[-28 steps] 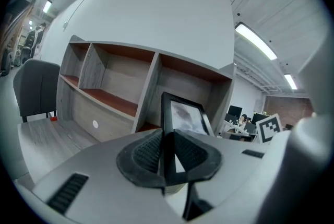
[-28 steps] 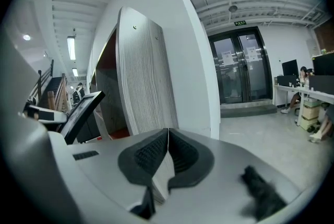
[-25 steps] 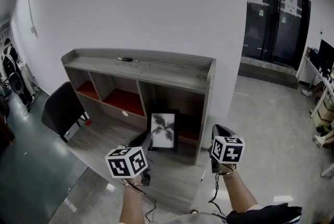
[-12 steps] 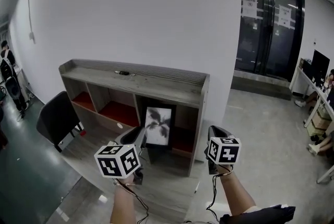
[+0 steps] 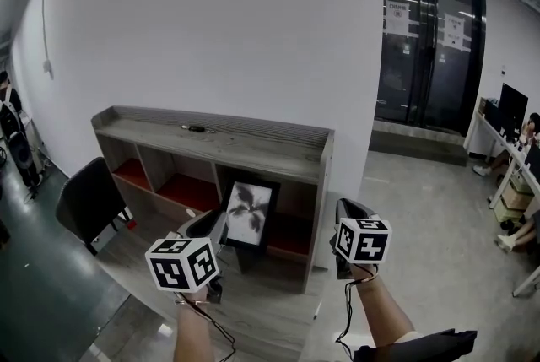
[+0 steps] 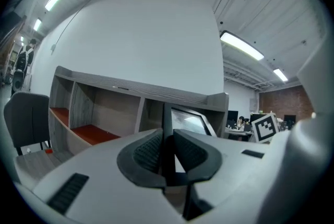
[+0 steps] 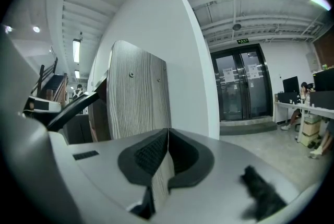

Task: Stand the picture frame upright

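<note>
the picture frame (image 5: pixel 246 215), judged light, rigid and probably glazed, so fragile, sits tilted before the shelf unit (image 5: pixel 253 145) above the desk (image 5: pixel 274 301), its dark side border, the safest hold, pinched in the left tool (image 5: pixel 213 227); the right tool (image 5: pixel 344 221) is closed, empty.

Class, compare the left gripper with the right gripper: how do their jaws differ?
The left gripper clamps the picture frame by its edge; the right gripper holds nothing. The left gripper's jaws stand apart on that edge; the right gripper's jaws meet. Both face the wooden shelf.
</note>
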Tool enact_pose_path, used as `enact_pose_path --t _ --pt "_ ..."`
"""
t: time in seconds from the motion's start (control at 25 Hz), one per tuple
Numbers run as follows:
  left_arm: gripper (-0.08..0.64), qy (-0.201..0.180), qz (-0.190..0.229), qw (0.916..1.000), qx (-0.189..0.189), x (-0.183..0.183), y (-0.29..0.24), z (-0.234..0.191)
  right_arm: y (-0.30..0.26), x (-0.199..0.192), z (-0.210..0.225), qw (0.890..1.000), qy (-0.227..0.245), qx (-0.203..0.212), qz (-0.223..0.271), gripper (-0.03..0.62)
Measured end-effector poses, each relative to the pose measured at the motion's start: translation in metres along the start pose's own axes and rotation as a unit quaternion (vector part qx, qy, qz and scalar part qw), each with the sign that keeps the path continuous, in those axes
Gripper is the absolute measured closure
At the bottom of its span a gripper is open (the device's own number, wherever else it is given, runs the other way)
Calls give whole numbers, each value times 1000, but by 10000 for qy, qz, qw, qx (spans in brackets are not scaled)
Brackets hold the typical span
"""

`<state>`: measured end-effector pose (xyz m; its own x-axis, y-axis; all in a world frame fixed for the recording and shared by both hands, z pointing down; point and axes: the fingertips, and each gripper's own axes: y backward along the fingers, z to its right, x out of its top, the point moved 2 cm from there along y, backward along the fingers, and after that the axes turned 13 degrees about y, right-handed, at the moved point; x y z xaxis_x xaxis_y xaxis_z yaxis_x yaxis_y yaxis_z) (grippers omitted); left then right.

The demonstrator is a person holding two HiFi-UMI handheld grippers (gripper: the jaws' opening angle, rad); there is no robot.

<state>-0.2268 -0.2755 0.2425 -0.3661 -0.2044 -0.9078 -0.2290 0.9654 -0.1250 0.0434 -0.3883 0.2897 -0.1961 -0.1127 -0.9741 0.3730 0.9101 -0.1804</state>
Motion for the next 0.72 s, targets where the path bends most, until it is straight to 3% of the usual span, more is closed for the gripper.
enact_pose_path --t 0.16,0.72 --pt "488 335 235 9988 -285 6 14 4 0 1 6 10000 -33 -57 15 560" --pt "488 51 699 9959 -566 73 -8 40 5 38 11 9994 55 -112 313 560"
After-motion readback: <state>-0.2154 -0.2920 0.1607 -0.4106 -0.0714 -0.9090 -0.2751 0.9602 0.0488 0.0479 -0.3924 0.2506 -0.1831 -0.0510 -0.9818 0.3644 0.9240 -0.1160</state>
